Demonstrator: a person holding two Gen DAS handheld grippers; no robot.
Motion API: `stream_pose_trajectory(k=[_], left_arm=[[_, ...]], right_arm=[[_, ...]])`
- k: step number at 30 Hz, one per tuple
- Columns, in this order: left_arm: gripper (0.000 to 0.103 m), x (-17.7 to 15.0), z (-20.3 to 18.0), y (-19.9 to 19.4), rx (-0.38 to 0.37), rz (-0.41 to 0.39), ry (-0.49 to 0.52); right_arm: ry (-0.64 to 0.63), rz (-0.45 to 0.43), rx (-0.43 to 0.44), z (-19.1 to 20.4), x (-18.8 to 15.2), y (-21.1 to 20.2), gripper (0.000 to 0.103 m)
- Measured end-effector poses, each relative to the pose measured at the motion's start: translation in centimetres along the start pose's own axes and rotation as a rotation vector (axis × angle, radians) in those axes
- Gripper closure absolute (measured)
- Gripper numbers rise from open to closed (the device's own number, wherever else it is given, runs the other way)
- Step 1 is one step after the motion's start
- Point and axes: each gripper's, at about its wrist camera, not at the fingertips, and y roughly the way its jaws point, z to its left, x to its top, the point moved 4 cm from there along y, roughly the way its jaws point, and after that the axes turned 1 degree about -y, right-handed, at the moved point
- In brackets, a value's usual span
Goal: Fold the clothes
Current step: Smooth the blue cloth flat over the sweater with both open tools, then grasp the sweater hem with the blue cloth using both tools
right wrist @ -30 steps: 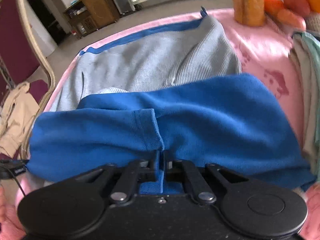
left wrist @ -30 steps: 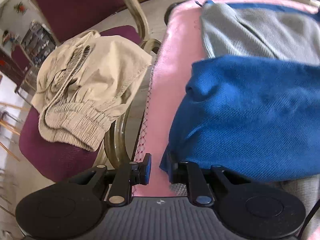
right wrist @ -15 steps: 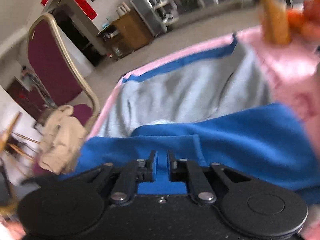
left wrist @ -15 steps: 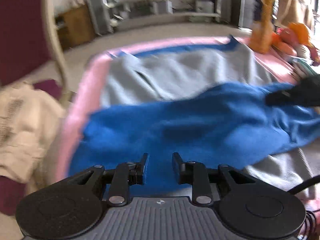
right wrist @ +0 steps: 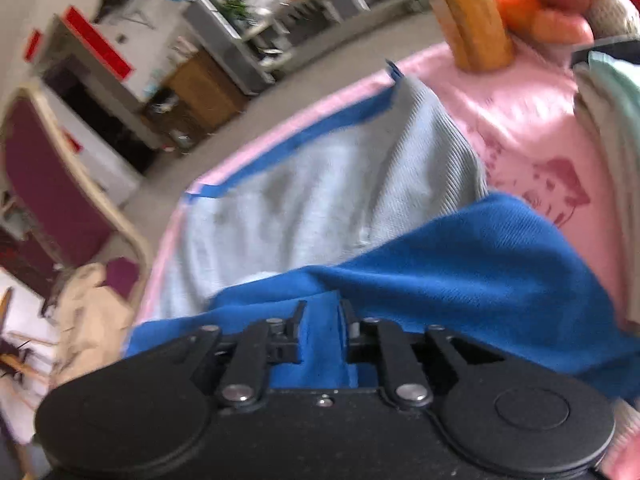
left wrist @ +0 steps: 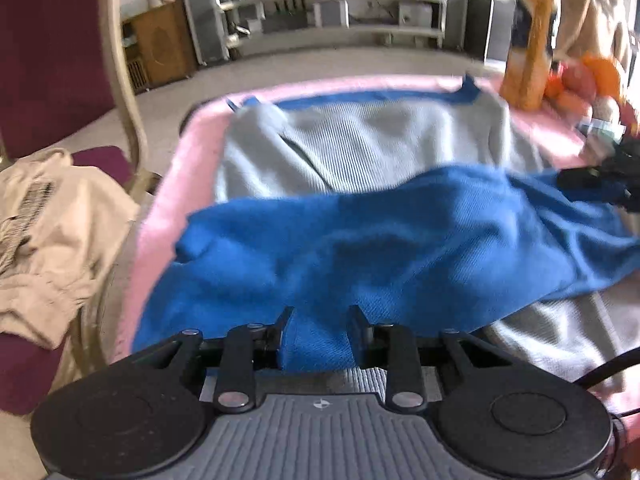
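A blue garment [left wrist: 400, 248] lies folded across a grey ribbed sweater [left wrist: 380, 140] with blue trim, on the pink tablecloth [left wrist: 168, 208]. My left gripper [left wrist: 320, 320] hovers over the blue garment's near edge. Its jaws are opening and the pads touch nothing. In the right wrist view, my right gripper [right wrist: 322, 316] sits at the blue garment [right wrist: 460, 280], and a fold of the cloth lies loose between its opening jaws. The right gripper [left wrist: 592, 184] also shows as a black shape at the right edge of the left wrist view.
A maroon chair [left wrist: 48, 60] stands at the table's left, with beige trousers [left wrist: 60, 240] heaped on its seat. An orange bottle [right wrist: 472, 20] and fruit [right wrist: 560, 12] stand at the far right corner. Folded clothes [right wrist: 608, 120] are stacked at the right edge.
The left gripper swung from the table's left edge to face across the table, and its jaws widened. The right jaws, shut on the blue fold before, have parted.
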Motion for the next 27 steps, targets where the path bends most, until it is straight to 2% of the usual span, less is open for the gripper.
stream_pose_trajectory(k=[2,5,11,12,14,15,16,18,20,21,22,24,27], left_arm=[[0.074,0.0,0.3,-1.4,-0.031,-0.009,-0.019],[0.074,-1.1,0.0,-2.1,-0.109,0.037,-0.034],[0.076,-3.1,-2.4,-1.8,-0.152,0.095,0.066],[0.076,-3.3,-2.5,-1.4,-0.151,0.111,0.068],[0.076,-3.9,-2.1,0.4,-0.093,0.188,0.071],[0.067,-4.3,-2.0,1.3,-0.063,0.228,0.072],[0.062,-4.3,-1.6,1.7,-0.053,0.225,0.055],[0.061,-3.9,-0.9,2.2,-0.069,0.246,0.011],[0.062,-3.9,-0.7,2.2,-0.075,0.245,-0.003],[0.066,-3.9,-0.7,2.0,-0.079,0.24,-0.004],[0.073,-3.9,-0.8,1.6,-0.093,0.228,-0.006],[0.073,-3.5,-0.9,0.0,-0.132,0.162,-0.008],[0.073,-2.8,-0.8,-1.8,-0.203,0.075,-0.032]], right_arm=[[-0.069,-0.043,0.012,0.7,-0.3,-3.0,0.076],[-0.113,-0.04,0.013,0.9,-1.5,-5.5,0.075],[-0.098,0.115,-0.064,-0.3,-4.8,-5.1,0.078],[-0.097,0.143,-0.068,-0.4,-5.2,-4.8,0.078],[-0.089,0.192,-0.064,-0.7,-5.6,-4.2,0.078],[-0.083,0.206,-0.076,-0.9,-5.9,-4.1,0.078],[-0.078,0.22,-0.088,-1.1,-6.1,-4.0,0.078],[-0.081,0.247,-0.131,-1.7,-6.5,-3.5,0.078],[-0.096,0.287,-0.19,-2.4,-7.1,-2.8,0.078],[-0.114,0.314,-0.224,-2.6,-7.5,-2.3,0.082],[-0.138,0.309,-0.238,-2.5,-7.7,-2.3,0.083],[-0.158,0.294,-0.244,-2.1,-7.9,-2.9,0.083],[-0.146,0.218,-0.207,-1.7,-7.4,-4.5,0.093]])
